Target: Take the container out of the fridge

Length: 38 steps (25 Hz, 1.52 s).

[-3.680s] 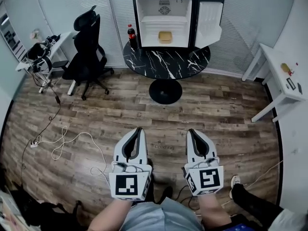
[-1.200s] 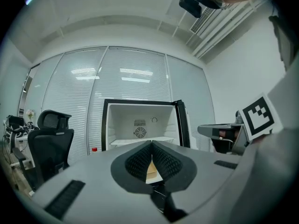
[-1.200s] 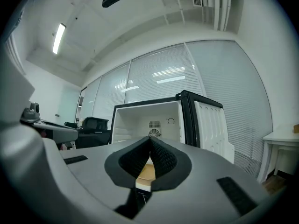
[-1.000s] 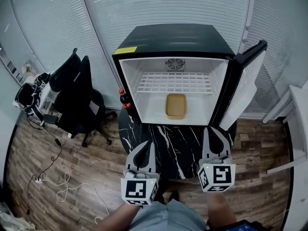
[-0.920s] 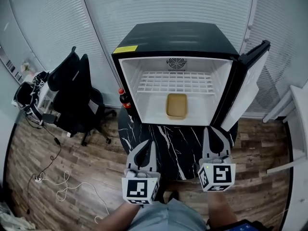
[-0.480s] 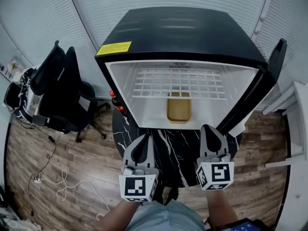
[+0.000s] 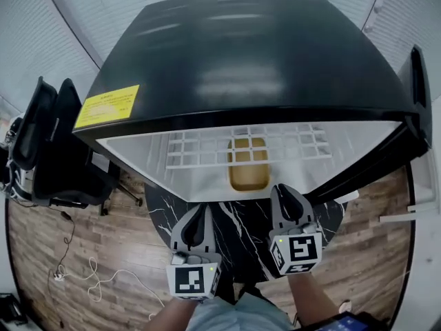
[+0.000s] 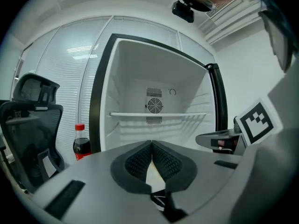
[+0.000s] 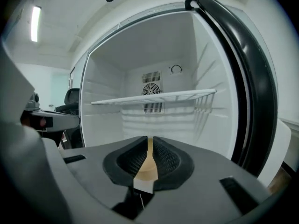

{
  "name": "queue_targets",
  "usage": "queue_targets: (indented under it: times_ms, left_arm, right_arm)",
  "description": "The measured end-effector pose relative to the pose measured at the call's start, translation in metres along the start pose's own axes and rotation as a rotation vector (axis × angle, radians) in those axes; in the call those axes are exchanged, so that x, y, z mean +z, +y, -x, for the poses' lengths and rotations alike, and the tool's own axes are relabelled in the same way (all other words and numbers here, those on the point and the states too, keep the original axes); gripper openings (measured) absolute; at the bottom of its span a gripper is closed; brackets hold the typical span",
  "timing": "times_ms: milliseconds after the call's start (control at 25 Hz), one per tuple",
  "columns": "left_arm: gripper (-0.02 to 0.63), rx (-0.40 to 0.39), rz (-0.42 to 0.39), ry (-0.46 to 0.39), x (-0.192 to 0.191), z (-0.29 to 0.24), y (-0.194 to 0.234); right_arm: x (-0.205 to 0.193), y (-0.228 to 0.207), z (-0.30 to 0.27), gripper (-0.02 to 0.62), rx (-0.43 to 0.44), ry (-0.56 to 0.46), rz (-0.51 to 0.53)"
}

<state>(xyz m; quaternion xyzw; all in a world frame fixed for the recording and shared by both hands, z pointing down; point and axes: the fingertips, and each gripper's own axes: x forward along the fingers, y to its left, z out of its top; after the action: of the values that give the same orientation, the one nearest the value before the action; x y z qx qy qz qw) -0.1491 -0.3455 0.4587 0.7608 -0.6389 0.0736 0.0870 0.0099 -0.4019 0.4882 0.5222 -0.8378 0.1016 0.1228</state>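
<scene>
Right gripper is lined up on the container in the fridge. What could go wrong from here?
1. The right gripper jaws are opening but the gap is narrow; reaching in now may push the container deeper.
2. The wire shelf hangs over the container, so lifting it high may knock it.
3. The open door stands close on the right; a wide pull-out may clip it.

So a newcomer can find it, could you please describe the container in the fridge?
Find the open black mini fridge on the marble table. Under its white wire shelf sits the container: a tan rectangular tub, the only thing inside; the cola bottle stands outside.
</scene>
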Motion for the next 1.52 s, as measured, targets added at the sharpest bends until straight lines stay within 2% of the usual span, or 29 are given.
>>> queue_targets:
  times_ms: [240,400,920,1160,1520]
  left_arm:
    - [0.018,-0.027,-0.002,0.041,-0.026,-0.031,0.018]
    - [0.018,-0.040,0.009,0.061,-0.033,-0.046,0.027]
    - [0.018,-0.057,0.051,0.102,-0.047,-0.066,0.033]
    - [0.018,-0.054,0.061,0.103,-0.046,-0.068,0.038]
    - [0.018,-0.050,0.069,0.102,-0.046,-0.068,0.039]
  right_arm:
    - [-0.032,-0.004,-0.042,0.074,-0.030,0.075,-0.031]
    - [-0.048,-0.005,-0.066,0.126,-0.049,0.136,-0.033]
    - [-0.068,-0.020,-0.103,0.127,-0.101,0.215,-0.069]
    - [-0.070,-0.021,-0.106,0.121,-0.107,0.237,-0.081]
    - [-0.074,-0.020,-0.105,0.041,-0.119,0.274,-0.089]
